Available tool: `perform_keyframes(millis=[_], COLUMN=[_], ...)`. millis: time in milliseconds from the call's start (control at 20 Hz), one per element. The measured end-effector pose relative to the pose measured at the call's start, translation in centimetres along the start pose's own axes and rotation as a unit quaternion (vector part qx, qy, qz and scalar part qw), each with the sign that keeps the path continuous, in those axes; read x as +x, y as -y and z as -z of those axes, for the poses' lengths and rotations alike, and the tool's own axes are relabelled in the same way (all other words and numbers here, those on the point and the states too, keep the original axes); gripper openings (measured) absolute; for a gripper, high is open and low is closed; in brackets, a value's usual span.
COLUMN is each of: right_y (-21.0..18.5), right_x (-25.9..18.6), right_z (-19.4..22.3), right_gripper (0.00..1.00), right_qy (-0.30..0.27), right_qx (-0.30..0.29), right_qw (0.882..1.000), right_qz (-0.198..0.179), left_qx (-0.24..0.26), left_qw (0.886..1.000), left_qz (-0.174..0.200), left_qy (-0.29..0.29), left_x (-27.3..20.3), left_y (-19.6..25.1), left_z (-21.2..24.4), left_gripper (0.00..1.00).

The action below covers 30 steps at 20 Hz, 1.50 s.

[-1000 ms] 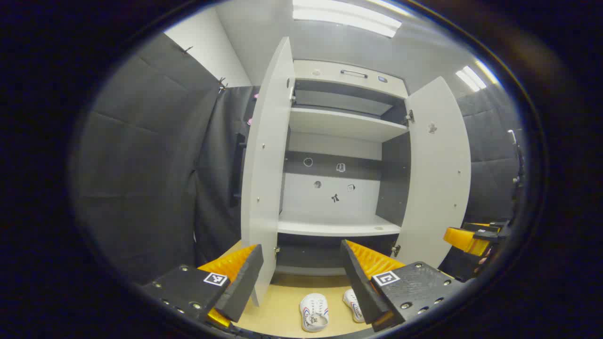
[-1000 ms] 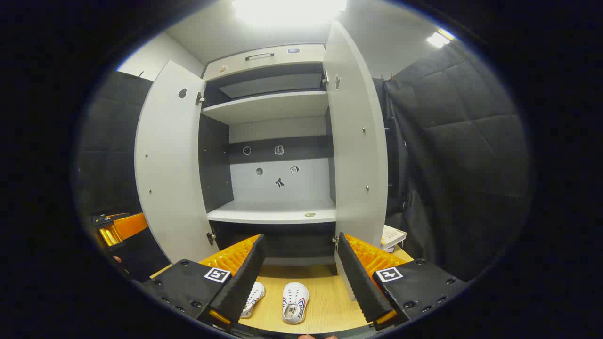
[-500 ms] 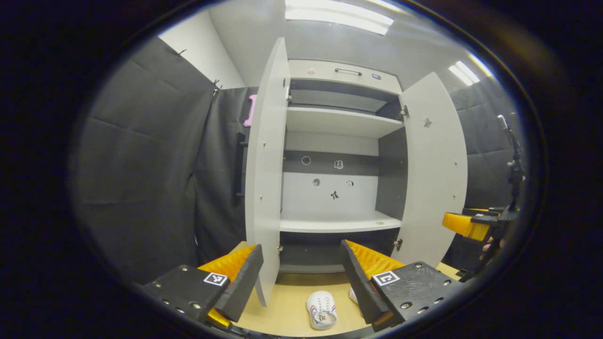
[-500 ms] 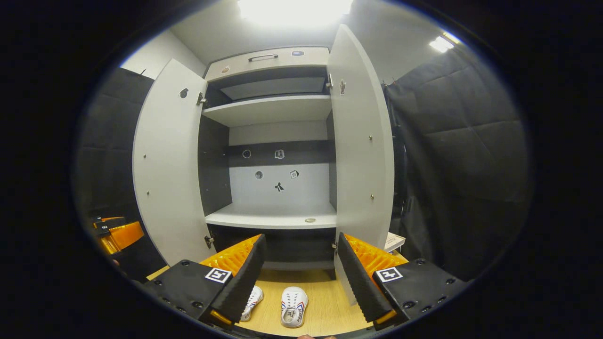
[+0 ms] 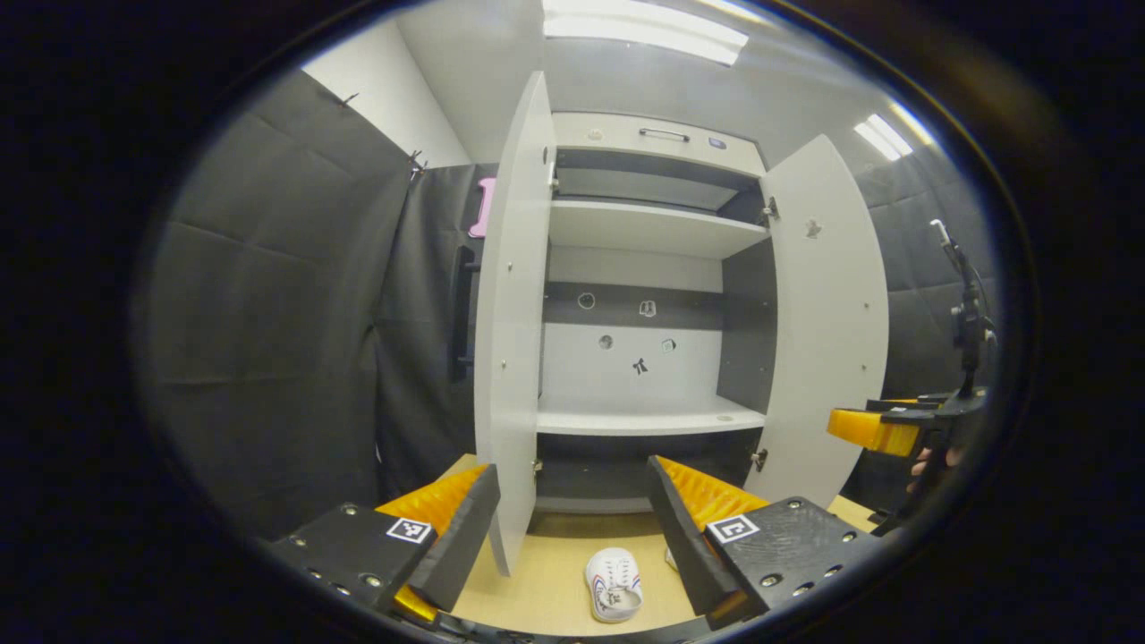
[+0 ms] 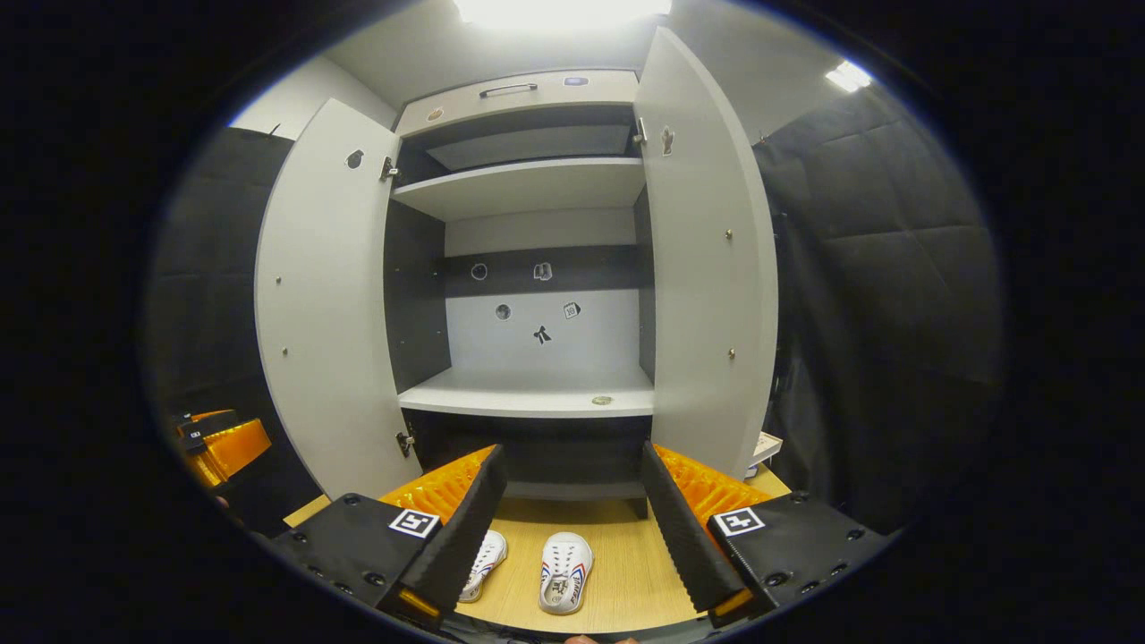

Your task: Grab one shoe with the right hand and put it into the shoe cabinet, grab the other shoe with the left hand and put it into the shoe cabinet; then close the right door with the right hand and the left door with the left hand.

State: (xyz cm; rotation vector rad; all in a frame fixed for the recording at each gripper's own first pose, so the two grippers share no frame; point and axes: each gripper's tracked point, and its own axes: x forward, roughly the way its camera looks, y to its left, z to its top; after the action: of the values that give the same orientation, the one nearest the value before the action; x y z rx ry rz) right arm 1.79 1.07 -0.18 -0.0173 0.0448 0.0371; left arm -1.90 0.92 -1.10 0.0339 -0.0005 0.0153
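Shoe cabinet (image 6: 537,268): both doors open, shelves bare. Two shoes (image 6: 564,586) side by side on the floor at 6 o'clock, apart from both grippers. Right gripper (image 6: 568,501) and left gripper (image 5: 572,510): jaws wide, empty. Advice: lower the right gripper straight over one shoe, straddling its width.

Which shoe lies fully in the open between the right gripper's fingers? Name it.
The right-hand shoe, beside the right gripper; the other shoe is partly hidden behind one finger.

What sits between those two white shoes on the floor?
Nothing: in the right gripper view, bare wooden floor separates the left shoe from the right shoe, in front of the open shoe cabinet.
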Motion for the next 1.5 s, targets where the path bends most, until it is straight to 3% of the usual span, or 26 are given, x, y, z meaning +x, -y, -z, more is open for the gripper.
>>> perform_keyframes(millis=[400,600,750,1000,1150,1200,1400,1500], right_y=[-2.0,-4.1,-5.4,-6.3,-6.4,-6.6,-6.4,-6.1], right_x=[3.7,6.2,8.2,11.1,12.3,12.6,14.0,14.3], right_z=[1.4,4.4,8.3,16.1,21.2,22.6,27.7,29.9], right_gripper=[0.92,0.95,0.92,0.96,0.92,0.96,0.93,0.96], right_qy=[-0.050,-0.095,-0.139,-0.226,-0.280,-0.295,-0.337,-0.357], right_qx=[0.007,0.006,0.002,0.004,0.003,0.007,0.009,0.005], right_qw=[0.998,0.993,0.986,0.970,0.955,0.950,0.937,0.931], right_qz=[-0.040,-0.072,-0.090,-0.095,-0.095,-0.097,-0.085,-0.073], left_qx=[-0.004,-0.009,-0.013,-0.024,-0.027,-0.026,-0.029,-0.043], left_qw=[1.000,0.999,0.998,0.995,0.993,0.992,0.989,0.987], left_qz=[-0.027,-0.043,-0.052,-0.057,-0.053,-0.053,-0.051,-0.053], left_qy=[-0.010,-0.029,-0.045,-0.078,-0.103,-0.111,-0.138,-0.146], left_x=[-0.9,-1.7,-1.9,-2.0,-1.9,-1.8,-1.6,-1.5], left_y=[-1.4,-2.3,-2.9,-3.2,-3.1,-3.2,-3.4,-3.7], left_z=[1.5,3.4,4.7,7.4,9.7,10.4,12.8,13.9], left_gripper=[0.95,0.95,0.95,0.95,0.94,0.95,0.95,0.95])
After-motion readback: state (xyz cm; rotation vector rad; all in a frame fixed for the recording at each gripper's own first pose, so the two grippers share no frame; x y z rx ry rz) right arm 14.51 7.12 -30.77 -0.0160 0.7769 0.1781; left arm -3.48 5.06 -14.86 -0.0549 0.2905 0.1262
